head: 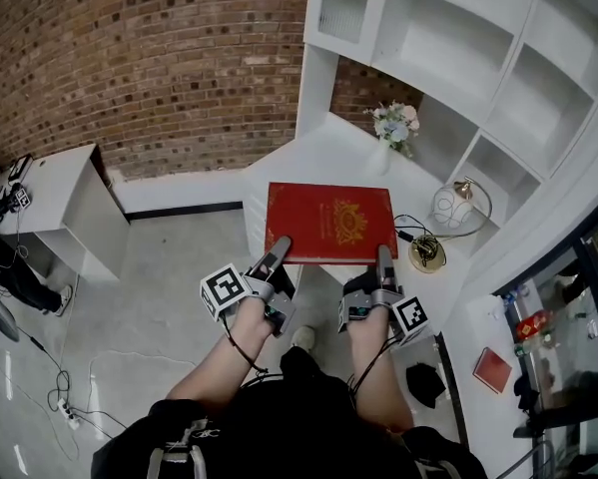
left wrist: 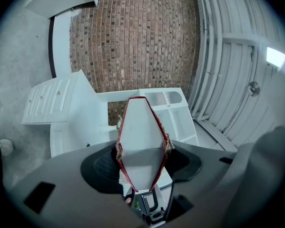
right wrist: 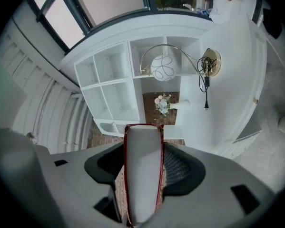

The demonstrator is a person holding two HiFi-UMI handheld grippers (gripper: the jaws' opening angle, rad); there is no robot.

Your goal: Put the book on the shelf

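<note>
Left tool [head: 279, 247] and right tool [head: 383, 257] each clamp the book [head: 328, 218] by its near edge, so uneven lifting could twist it loose or clip the lamp [head: 448, 208].

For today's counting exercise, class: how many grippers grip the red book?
2. The left gripper clamps the red book's near edge at the left; the right gripper clamps that edge at the right. None seems hidden.

A vase of flowers [head: 395, 128] stands on the white desk [head: 303, 160], a globe lamp [head: 450, 208] near it. A brick wall [head: 139, 58] rises behind.
</note>
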